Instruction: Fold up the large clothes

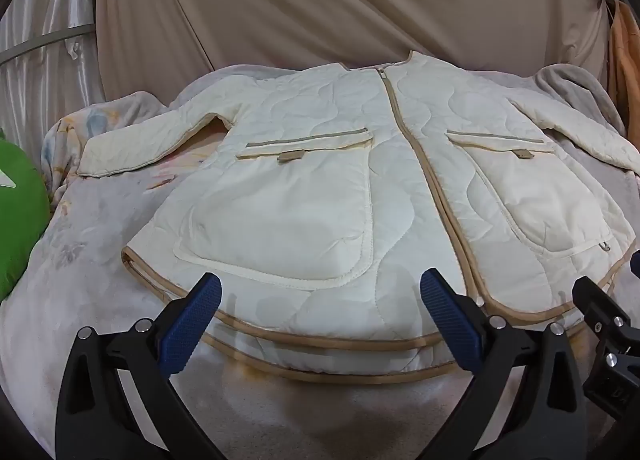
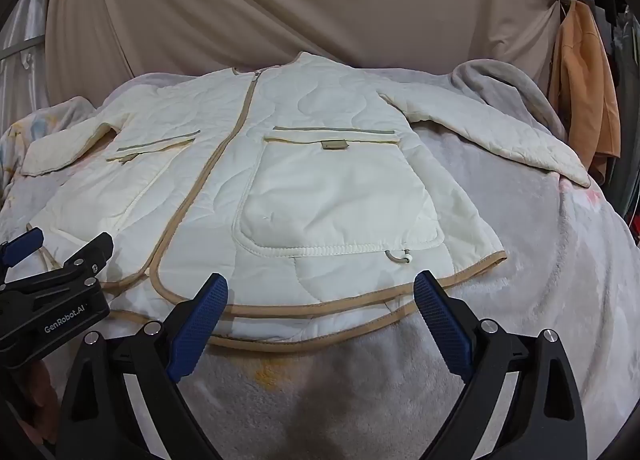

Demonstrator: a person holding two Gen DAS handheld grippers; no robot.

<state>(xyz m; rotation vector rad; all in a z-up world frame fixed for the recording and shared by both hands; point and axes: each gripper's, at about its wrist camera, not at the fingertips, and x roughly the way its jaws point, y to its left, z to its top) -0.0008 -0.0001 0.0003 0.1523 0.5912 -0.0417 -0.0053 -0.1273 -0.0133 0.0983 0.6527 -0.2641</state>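
- The jacket (image 1: 360,188) lies flat on the blanket (image 2: 540,260), front up and zipped, sleeves spread to both sides.
- Its back is hidden; the far sleeve cuff is cut off in the left view.
- The collar points away, the hem toward the grippers.
- The left gripper (image 1: 320,316) and right gripper (image 2: 320,316) hover spread wide at the hem, holding nothing.

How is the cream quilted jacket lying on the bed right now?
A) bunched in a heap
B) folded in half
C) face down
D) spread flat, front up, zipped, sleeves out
D: the jacket lies flat with zipper closed, pockets showing, both sleeves spread out.
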